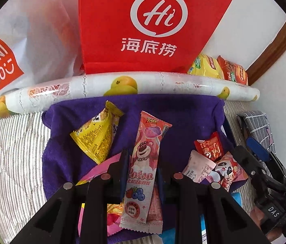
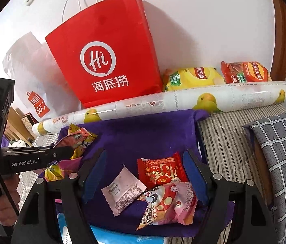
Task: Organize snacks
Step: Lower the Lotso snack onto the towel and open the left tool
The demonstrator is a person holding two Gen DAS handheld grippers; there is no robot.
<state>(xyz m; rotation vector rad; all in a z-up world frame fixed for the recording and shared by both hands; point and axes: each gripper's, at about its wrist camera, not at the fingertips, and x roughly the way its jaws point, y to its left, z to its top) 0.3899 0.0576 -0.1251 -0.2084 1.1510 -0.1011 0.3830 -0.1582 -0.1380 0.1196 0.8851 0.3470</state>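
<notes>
Nearest, the left tool (image 1: pixel 143 172) is pressed together on a long pink Lotso packet (image 1: pixel 145 166), pinching it about midway so it stands lifted above the purple cloth (image 1: pixel 183 118). Under and left of it lie a pink wrapper (image 1: pixel 102 166) and a yellow packet (image 1: pixel 96 136), not yet dealt with.

The right tool (image 2: pixel 145 174) hangs spread and empty over a small cluster on the right of the cloth: a pale pink sachet (image 2: pixel 122 191), a red packet (image 2: pixel 159 170) and a panda-print packet (image 2: pixel 167 203), which overlap one another. A blue pack (image 2: pixel 112 238) shows at the near edge, too cropped to identify.

Farther back a fruit-print roll (image 2: pixel 183 101) lies across the bed, and beyond it stand a red paper bag (image 2: pixel 106 65) and a white Miniso bag (image 2: pixel 35 99) on the left, with a yellow crisp bag (image 2: pixel 193 77) and a red crisp bag (image 2: pixel 244 73) to the right.

The sorting looks early to midway: one snack is in hand, about five are loose, and whether the bags already hold any I cannot tell.
</notes>
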